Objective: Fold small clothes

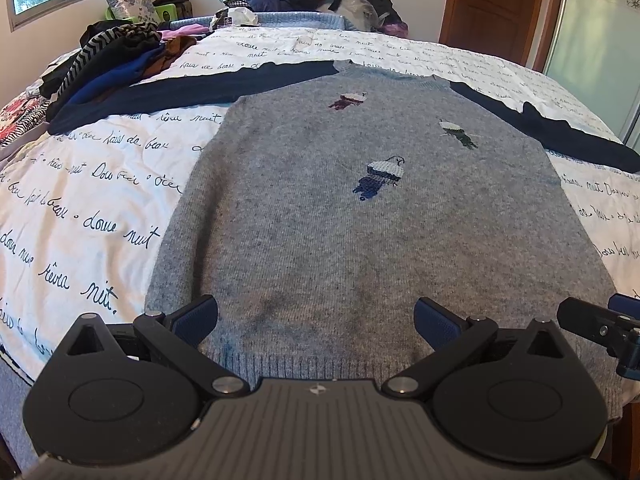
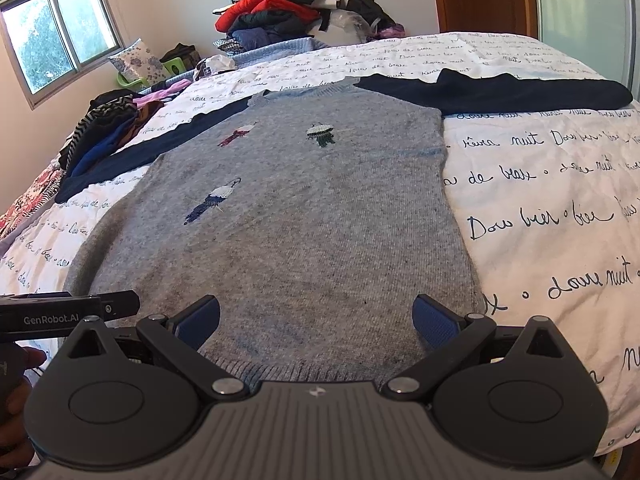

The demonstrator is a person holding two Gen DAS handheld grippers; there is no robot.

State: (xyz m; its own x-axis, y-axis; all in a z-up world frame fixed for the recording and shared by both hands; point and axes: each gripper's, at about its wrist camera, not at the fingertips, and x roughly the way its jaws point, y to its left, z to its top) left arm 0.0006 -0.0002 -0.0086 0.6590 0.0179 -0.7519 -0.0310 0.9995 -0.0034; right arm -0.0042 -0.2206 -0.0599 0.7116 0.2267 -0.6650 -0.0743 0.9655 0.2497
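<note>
Both tools at 6 o'clock over the hem: our left gripper (image 1: 316, 320) has its jaws spread wide and holds nothing, and our right gripper (image 2: 316, 320) is the same. The grey sweater (image 1: 340, 220) lies flat and face up on the script-print bedspread (image 1: 80, 200), hem nearest us, neck at 12 o'clock. Its navy sleeves (image 2: 500, 88) are spread out toward 10 and 2 o'clock. We see no fold in it, so folding looks not yet started: sleeves, then body, remain. Further out, loose clothes (image 1: 116, 56) at 10 o'clock and a heap (image 2: 280, 12) at 12 o'clock look unfolded.
</note>
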